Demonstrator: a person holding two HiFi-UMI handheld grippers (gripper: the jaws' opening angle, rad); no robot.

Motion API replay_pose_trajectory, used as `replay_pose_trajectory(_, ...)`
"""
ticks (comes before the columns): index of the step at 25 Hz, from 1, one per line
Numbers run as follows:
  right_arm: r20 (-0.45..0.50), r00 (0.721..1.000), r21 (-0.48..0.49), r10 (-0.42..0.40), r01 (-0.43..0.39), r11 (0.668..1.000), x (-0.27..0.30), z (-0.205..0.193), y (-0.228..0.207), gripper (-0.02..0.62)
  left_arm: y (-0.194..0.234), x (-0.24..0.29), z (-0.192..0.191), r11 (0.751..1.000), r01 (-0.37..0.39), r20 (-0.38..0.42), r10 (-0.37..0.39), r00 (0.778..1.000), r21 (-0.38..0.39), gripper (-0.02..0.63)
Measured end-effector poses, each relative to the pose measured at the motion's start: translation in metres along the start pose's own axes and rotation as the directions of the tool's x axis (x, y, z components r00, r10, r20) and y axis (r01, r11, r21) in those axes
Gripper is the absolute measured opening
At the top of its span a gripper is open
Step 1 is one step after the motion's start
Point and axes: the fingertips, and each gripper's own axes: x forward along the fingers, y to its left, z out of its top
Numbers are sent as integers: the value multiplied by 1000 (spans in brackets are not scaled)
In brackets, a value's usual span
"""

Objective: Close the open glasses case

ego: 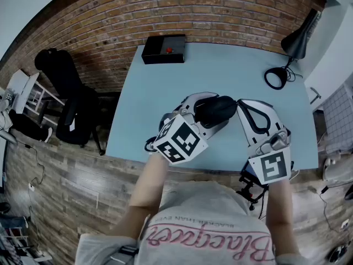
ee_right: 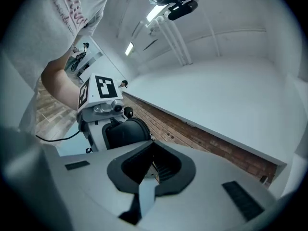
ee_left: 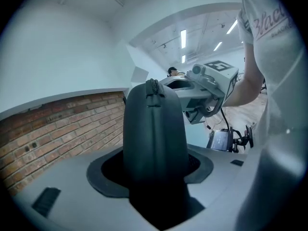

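Held the glasses case (ee_left: 154, 143) upright above the near edge of the desk (ego: 165, 81), pinched between the fingers of the left gripper (ego: 211, 112), apparently mid-closing, with the empty, pressed-together fingers of the right gripper (ego: 242, 108) probably needed next at the zip (ee_left: 153, 87).

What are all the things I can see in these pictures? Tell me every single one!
table: one, light blue, in front of the brick wall
glasses case: one, black, near the table's front edge, between the left gripper's jaws
box: one, black with a red button, table's far left corner
desk lamp: one, black, table's far right corner
office chair: one, black, on the wooden floor left of the table
left gripper: one, white with a marker cube, jaws shut on the glasses case
right gripper: one, white with a marker cube, jaws together, beside the glasses case
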Motion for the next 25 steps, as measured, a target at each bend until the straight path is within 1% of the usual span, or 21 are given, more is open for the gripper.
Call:
replay_pose_trajectory(2,15,1000,42,-2,1,999,0,2,0,18,0,1,-2,1000,5,-7,-5,1000,9,262)
replay_pose_trajectory(3,11,1000,48,0,0,999,1,1,1,18,0,0,-4,1000,11,-18,-11,1000,4,262)
replay_pose_trajectory(4,-8,1000,33,2,-1,999,1,-2,3,18,0,0,-7,1000,20,-38,-21,999,-7,262)
replay_pose_trajectory(5,-38,999,-7,0,-1,1000,2,-6,4,18,-1,0,-11,999,30,-70,-32,997,-20,259)
replay_pose_trajectory(7,-84,996,-127,-21,10,992,5,-13,8,18,-2,1,-22,999,42,-167,-47,985,-32,253)
replay_pose_trajectory(8,-94,995,-182,-33,15,983,6,-15,10,18,-3,2,-28,998,47,-220,-53,974,-32,250)
replay_pose_trajectory(10,-111,993,-257,-39,10,966,8,-18,13,20,-6,2,-38,998,61,-308,-68,949,-31,248)
replay_pose_trajectory(13,-138,990,-349,-26,-24,937,9,-19,20,20,-8,2,-49,995,95,-390,-101,915,-34,247)
replay_pose_trajectory(15,-160,987,-428,-20,-51,902,10,-19,24,21,-11,2,-55,992,119,-420,-126,899,-44,247)
replay_pose_trajectory(16,-171,985,-472,-19,-65,879,11,-19,27,21,-12,2,-58,990,128,-432,-138,891,-52,247)
replay_pose_trajectory(19,-202,979,-588,-9,-113,801,16,-20,33,21,-15,4,-67,987,145,-466,-164,869,-76,247)
replay_pose_trajectory(22,-226,974,-671,9,-163,723,22,-21,39,23,-14,6,-76,986,143,-504,-164,848,-80,247)
replay_pose_trajectory(25,-251,968,-746,24,-209,633,27,-23,45,25,-13,7,-84,987,138,-534,-161,830,-83,247)
